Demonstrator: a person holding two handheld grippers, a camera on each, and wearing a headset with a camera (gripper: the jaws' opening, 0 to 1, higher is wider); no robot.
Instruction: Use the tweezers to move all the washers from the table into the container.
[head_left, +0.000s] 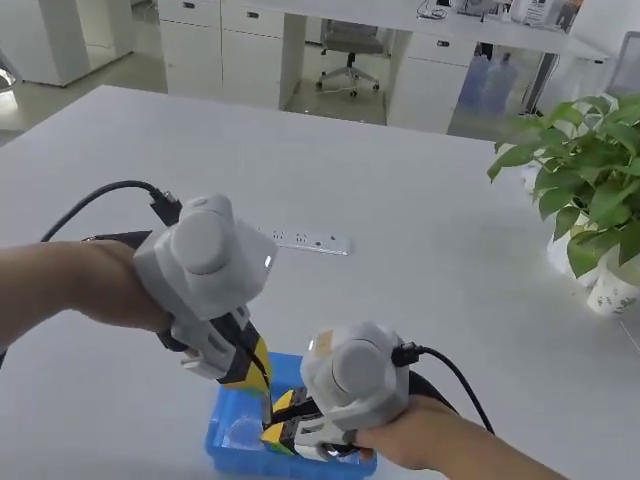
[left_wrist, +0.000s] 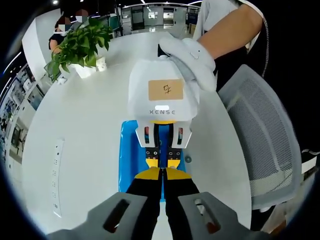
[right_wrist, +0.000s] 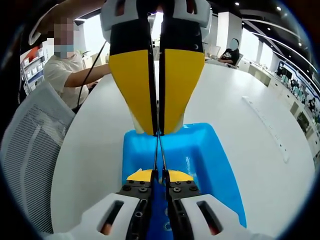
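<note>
Both tongs meet over the blue container (head_left: 222, 447), near the table (head_left: 400, 190) edge closest to you.

Left gripper (right_wrist: 159, 131): yellow jaws clenched on one end of the tweezers (right_wrist: 159, 152), which show as thin dark legs running across the right gripper view. Right gripper (right_wrist: 160, 173): jaws closed down around the other end of those legs. How hard they pinch, I cannot tell.

Washers: one small round thing, likely a washer (left_wrist: 188, 159), lies on the table just beside the container's long side. Pale glints inside the container are too vague to call.

Risks from here:
- Two grips on one thin tool. If your hands drift apart or twist against each other, the tweezers probably bend, or spring out of the weaker grip.
- If one tong lets go before the other holds squarely, the tool likely swings and drops into the container or onto the table.
- A grip taken too close to the tweezer tips leaves no free length to reach the washer.
- The washer lies flat and close to the container wall. A shallow approach could flick it away or nudge the light container sideways.
- The head view hides the tips behind the gripper bodies, so judge alignment from the gripper views.
</note>
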